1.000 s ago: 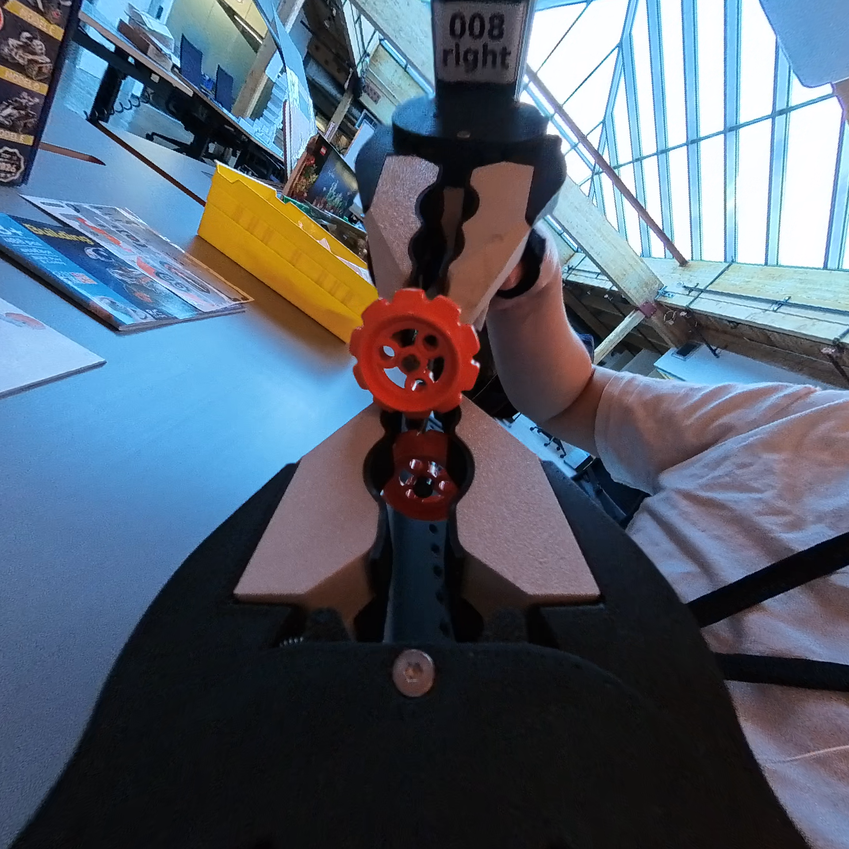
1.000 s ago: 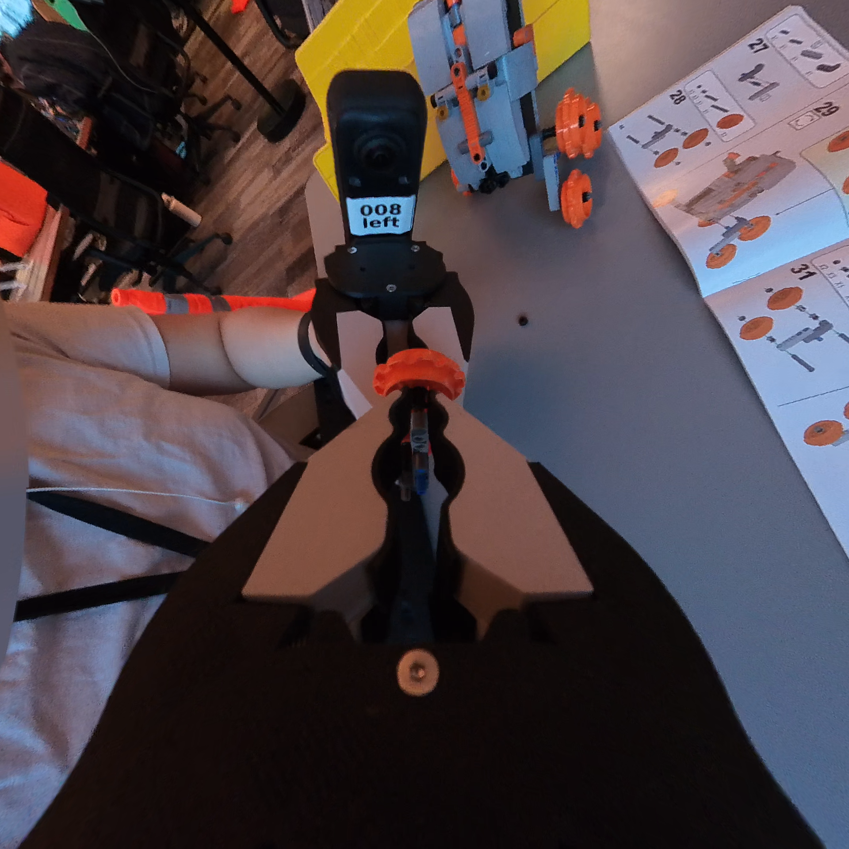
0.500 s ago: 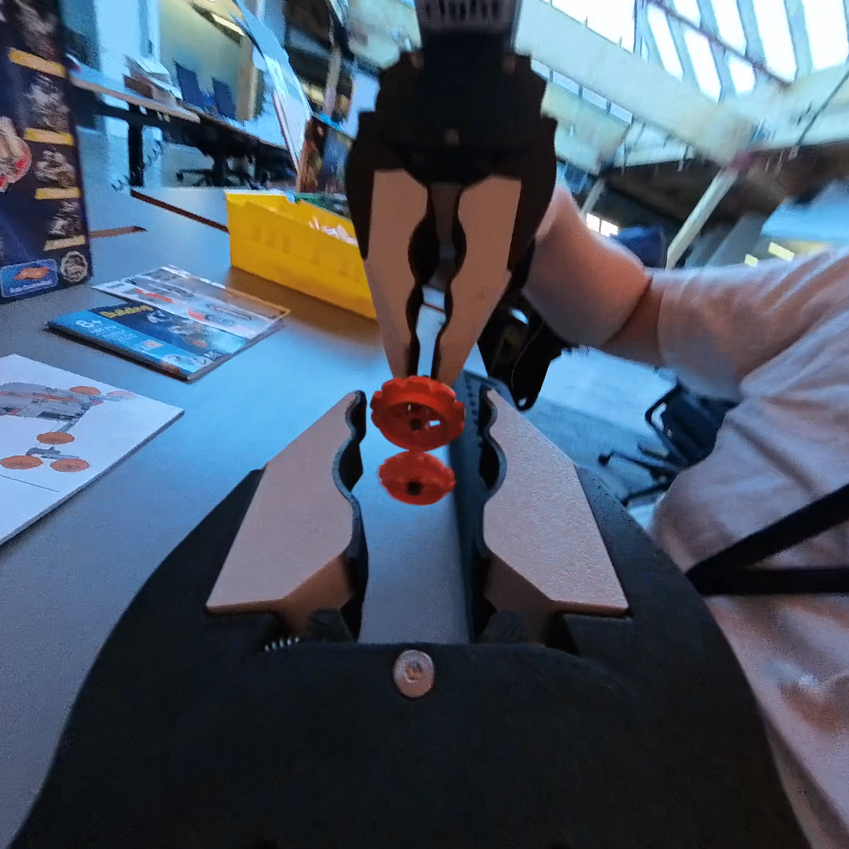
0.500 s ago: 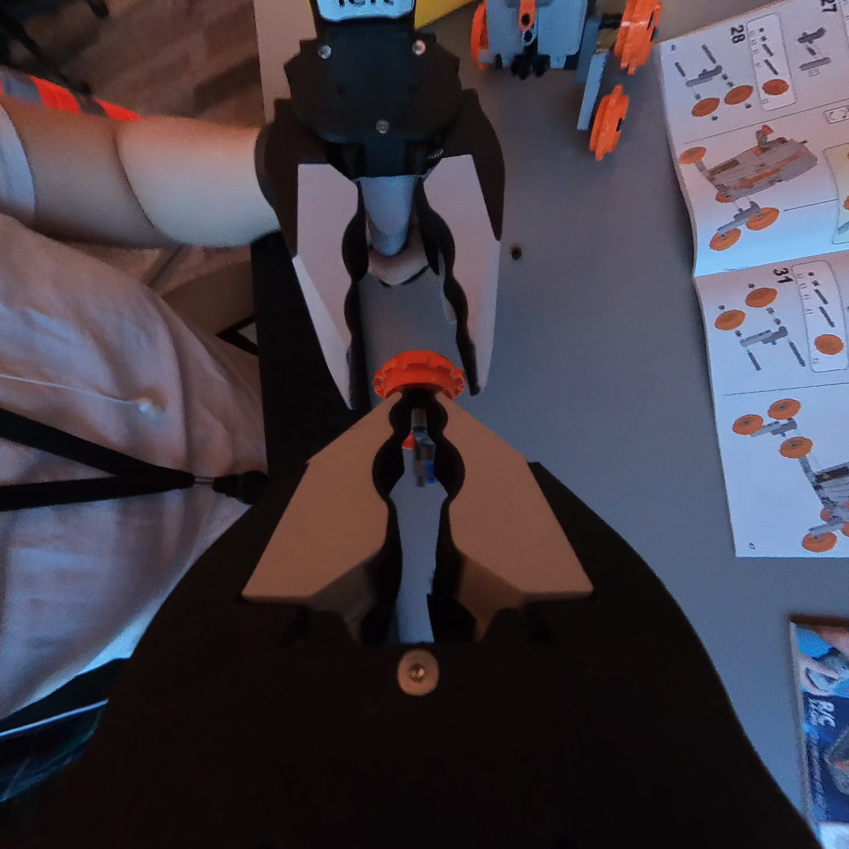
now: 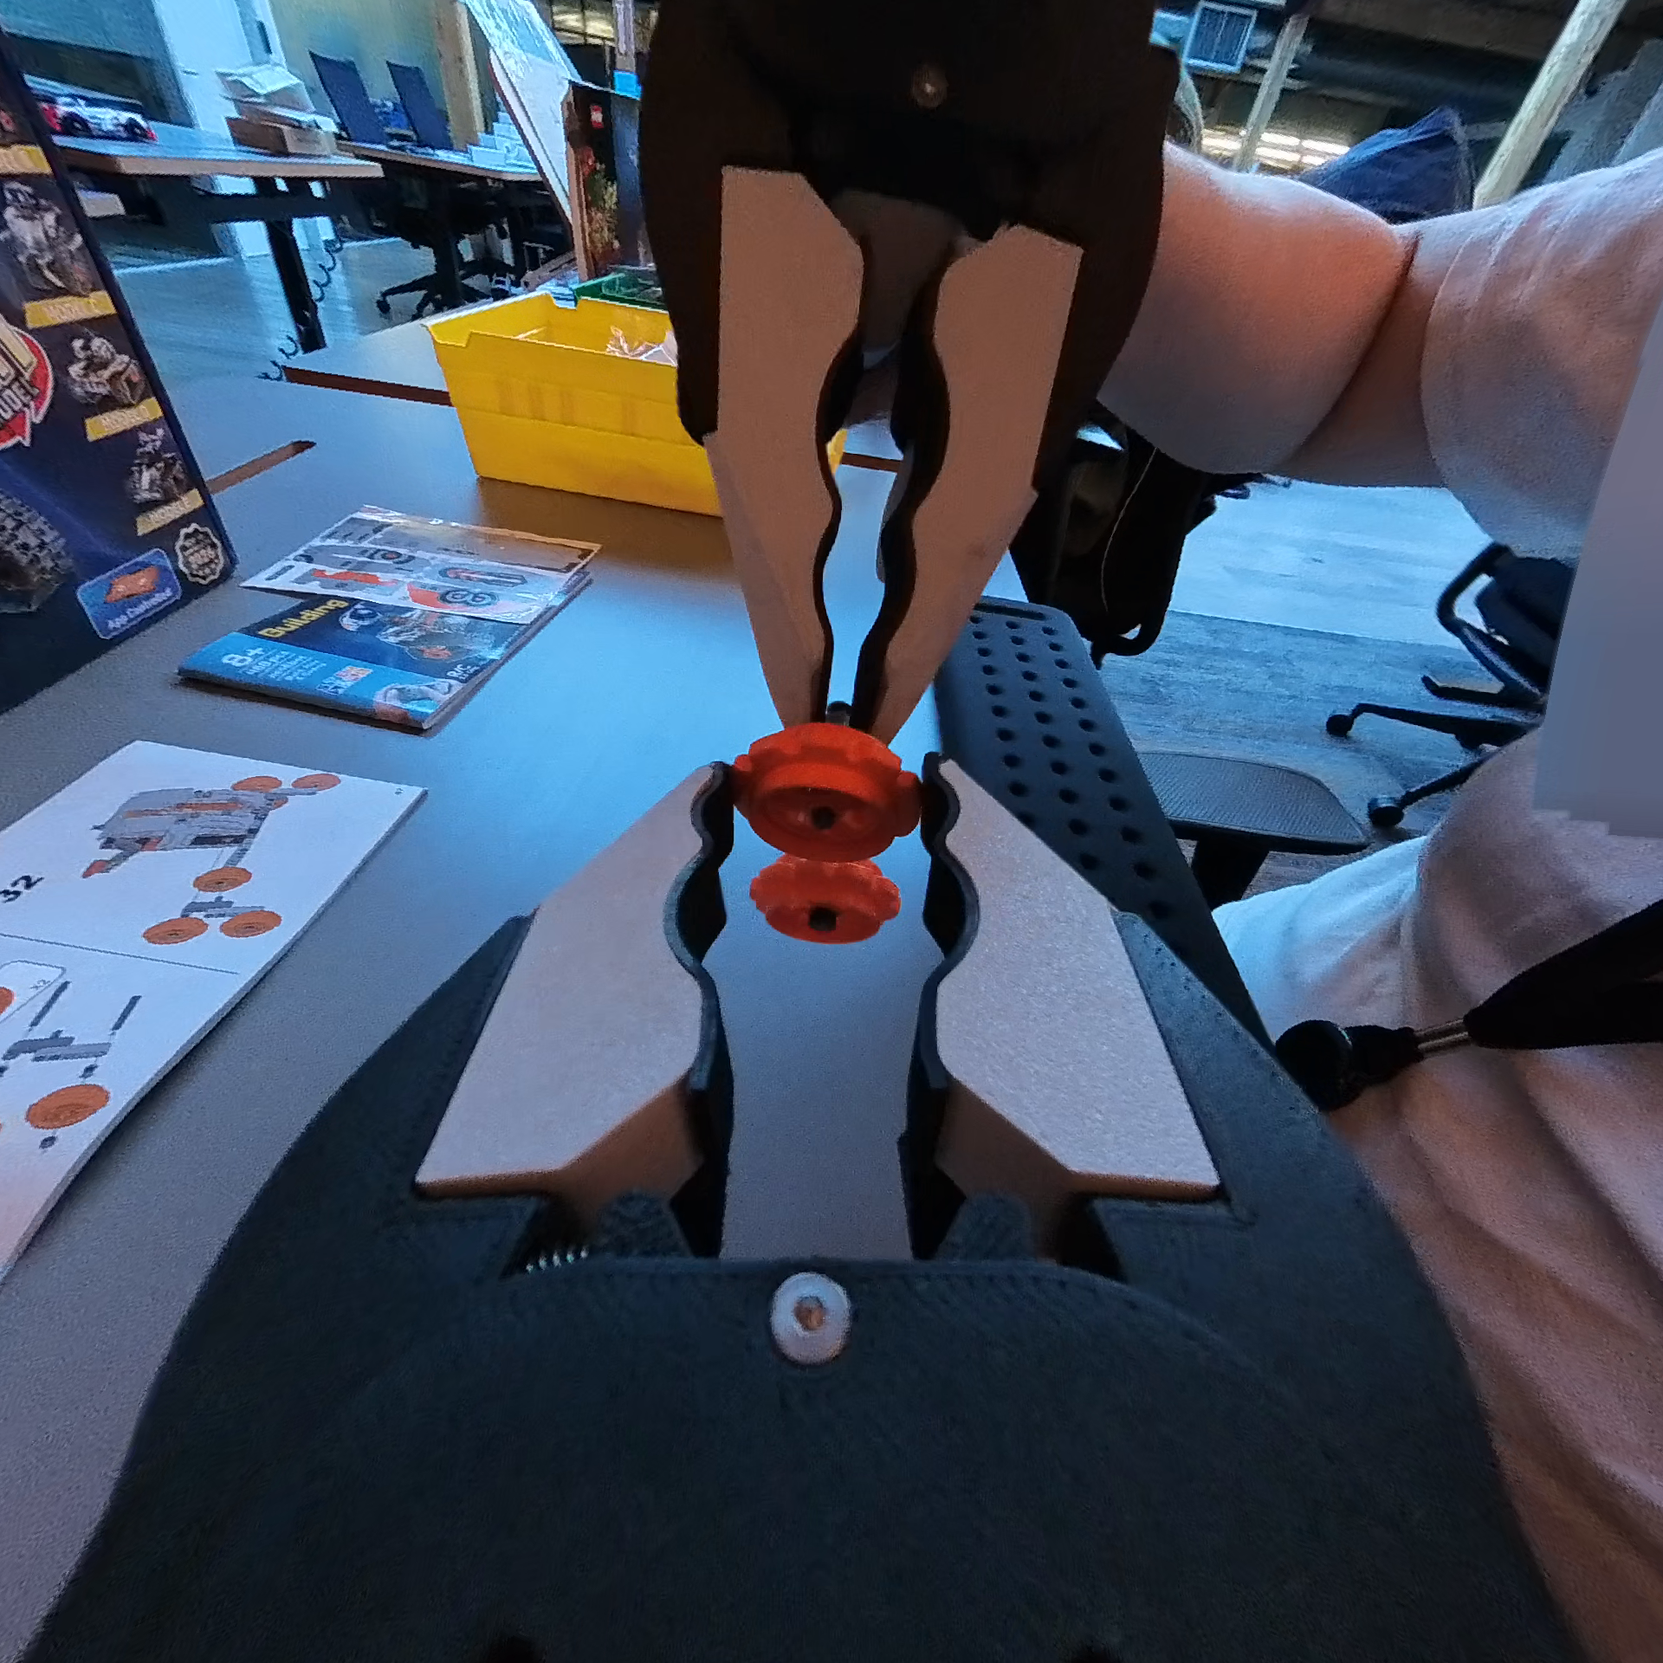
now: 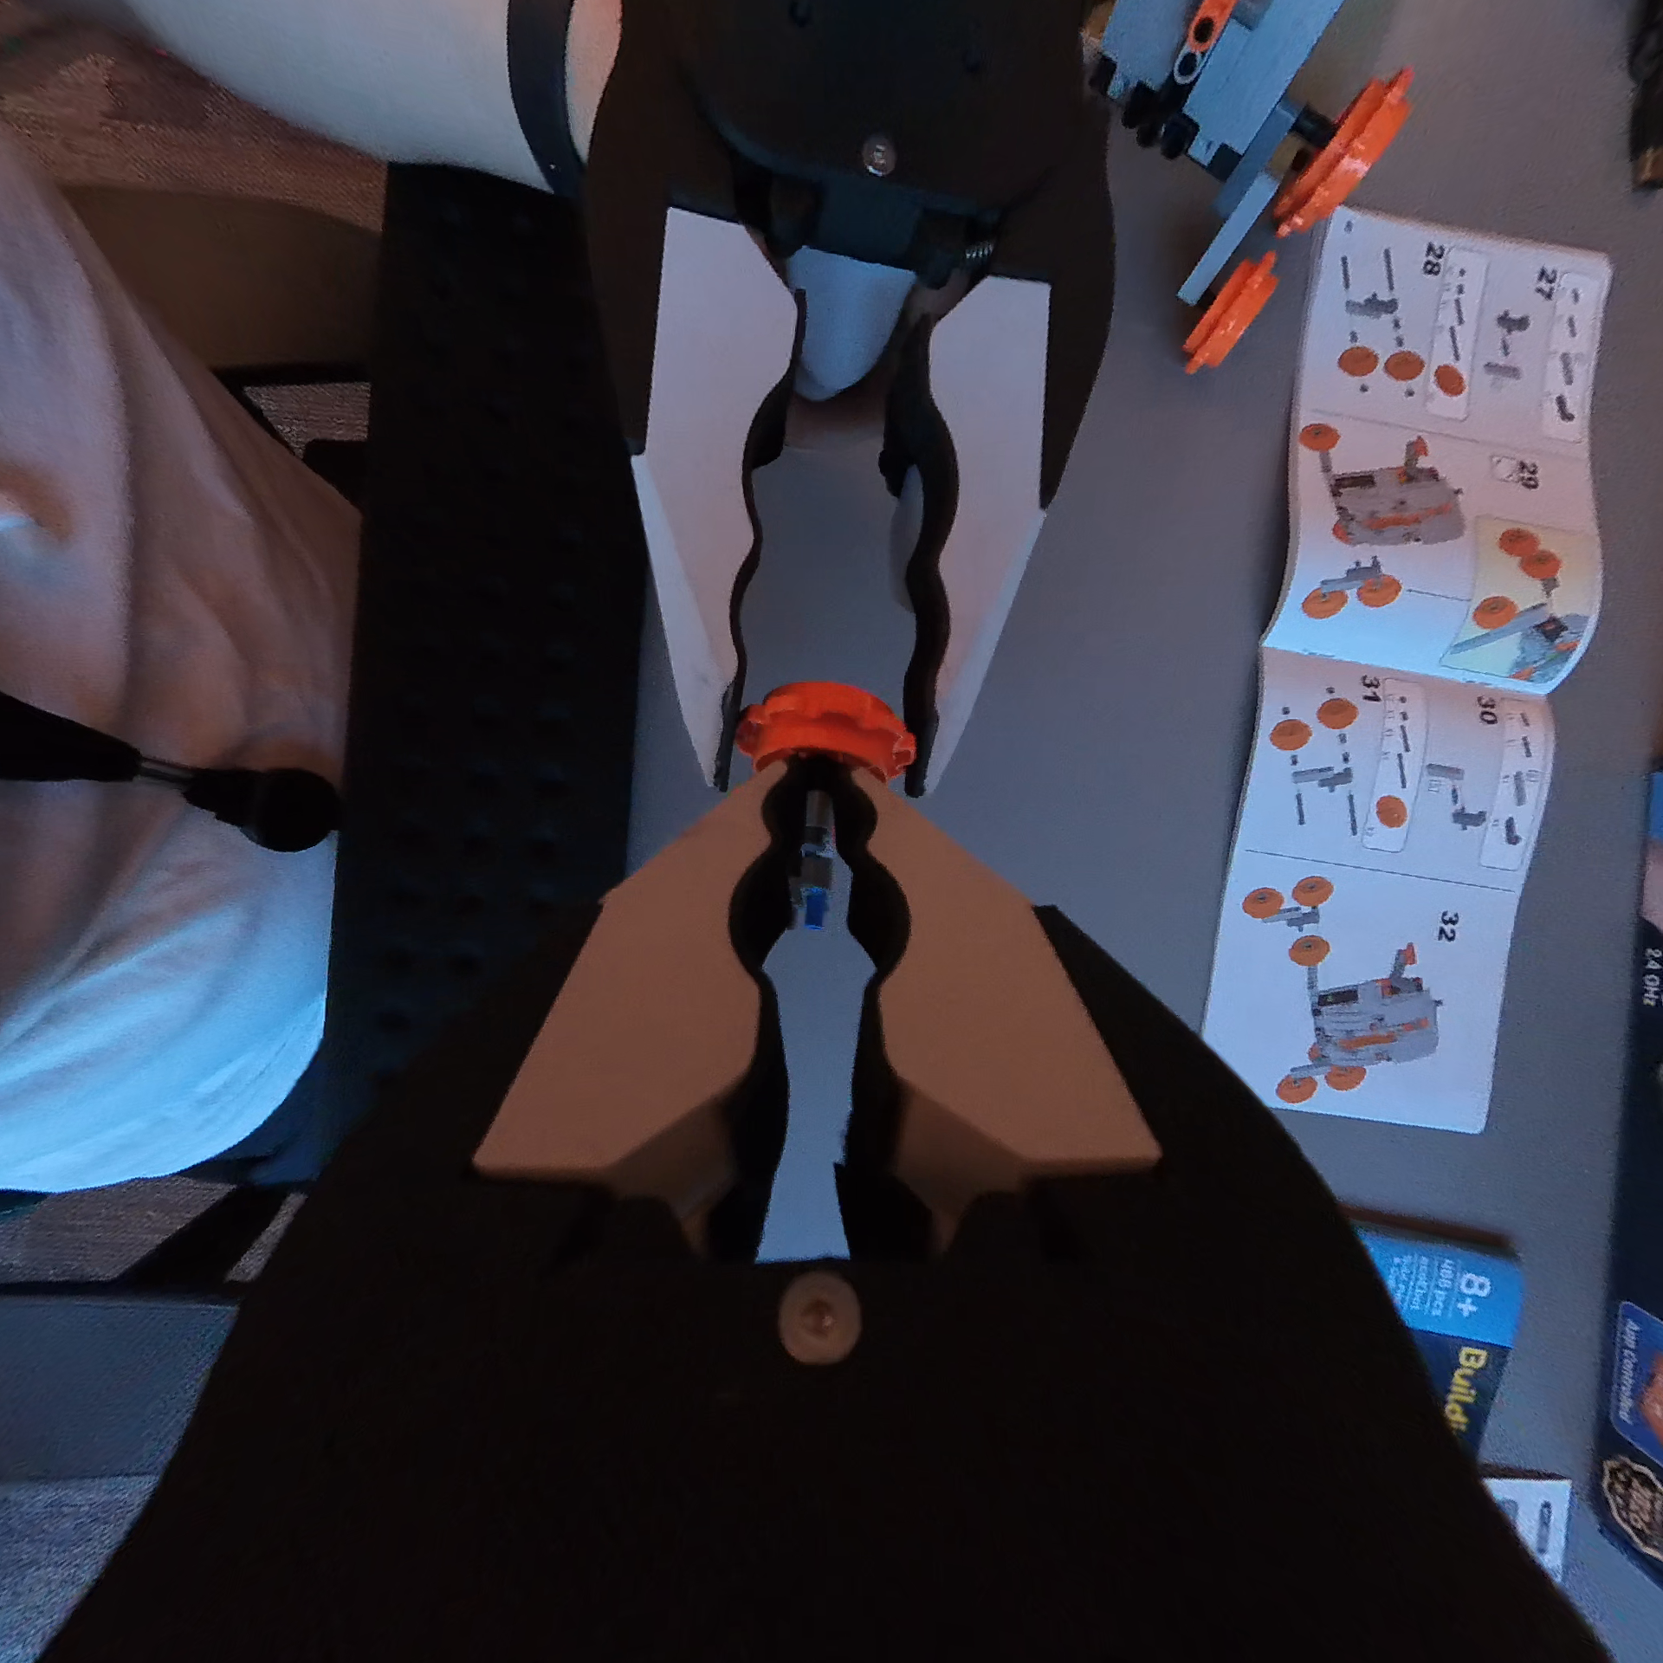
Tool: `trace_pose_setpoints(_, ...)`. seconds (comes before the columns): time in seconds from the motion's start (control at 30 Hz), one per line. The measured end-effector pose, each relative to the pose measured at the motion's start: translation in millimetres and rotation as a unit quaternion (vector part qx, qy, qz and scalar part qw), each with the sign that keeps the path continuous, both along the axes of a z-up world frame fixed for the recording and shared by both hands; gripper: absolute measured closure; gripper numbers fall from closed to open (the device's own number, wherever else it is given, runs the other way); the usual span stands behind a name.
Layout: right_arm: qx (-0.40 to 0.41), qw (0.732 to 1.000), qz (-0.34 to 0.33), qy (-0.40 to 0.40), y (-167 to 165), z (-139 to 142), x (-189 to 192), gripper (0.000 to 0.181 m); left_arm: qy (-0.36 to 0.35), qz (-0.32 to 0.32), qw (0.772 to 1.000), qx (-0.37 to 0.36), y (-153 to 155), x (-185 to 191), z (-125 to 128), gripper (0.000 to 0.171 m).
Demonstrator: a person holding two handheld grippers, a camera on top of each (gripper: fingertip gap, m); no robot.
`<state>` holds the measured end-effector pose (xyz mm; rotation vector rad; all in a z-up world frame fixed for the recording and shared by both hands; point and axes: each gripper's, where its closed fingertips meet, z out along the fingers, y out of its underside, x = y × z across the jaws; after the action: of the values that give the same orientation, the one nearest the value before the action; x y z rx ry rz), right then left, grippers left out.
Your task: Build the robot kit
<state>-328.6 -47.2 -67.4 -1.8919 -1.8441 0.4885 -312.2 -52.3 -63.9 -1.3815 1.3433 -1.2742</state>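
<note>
L hand-held gripper (image 5: 823, 783): jaws apart, tan matte fingers with black wavy inner edges; tips flank the orange wheel (image 5: 826, 792) on both sides. Contact w/ tips: cannot tell, looks just beside or barely touching. Below the wheel, a smaller orange copy = its reflection on the glossy counter (image 5: 558, 720).

R hand-held gripper (image 6: 821, 792): clenched on a thin grey axle piece (image 6: 814, 841), blue bit at its near end; the wheel sits on the axle's far end, just past the tips. Wheel is plastic, disc-shaped w/ notched rim and a small centre hole.

Counter: smooth dark grey, low sheen. Open instruction booklet (image 6: 1404, 684), white paper, numbered build steps w/ grey/orange drawings; curls at the fold. Second booklet (image 5: 378, 643), blue cover, clear-bagged sheet (image 5: 423, 562) on top of it. Dark printed box (image 5: 81, 432) at L edge, cut off. Yellow plastic bin (image 5: 567, 405), ribbed wall, contents mostly hidden behind R gripper. Grey block model (image 6: 1251, 99) w/ orange wheels, top cut off by frame.

Black perforated chair back (image 5: 1062, 720) at counter edge. Person's white sleeve and forearm visible; grey mosaic patch at R.
</note>
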Motion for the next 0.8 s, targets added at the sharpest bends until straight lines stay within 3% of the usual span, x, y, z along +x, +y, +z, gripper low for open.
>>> trace_pose_setpoints(0.63, 0.011, 1.0, -0.001, 0.012, -8.3, -0.6, 10.4, 0.176, 0.029, 0.013, 0.999, 0.043, -7.2, 8.2, -4.0, 0.132)
trace_pose_setpoints(0.8, 0.057, 0.995, 0.024, 0.073, -7.5, 12.7, 11.8, 0.176, 0.007, 0.052, 0.997, 0.057, -5.5, 11.4, 12.0, 0.132)
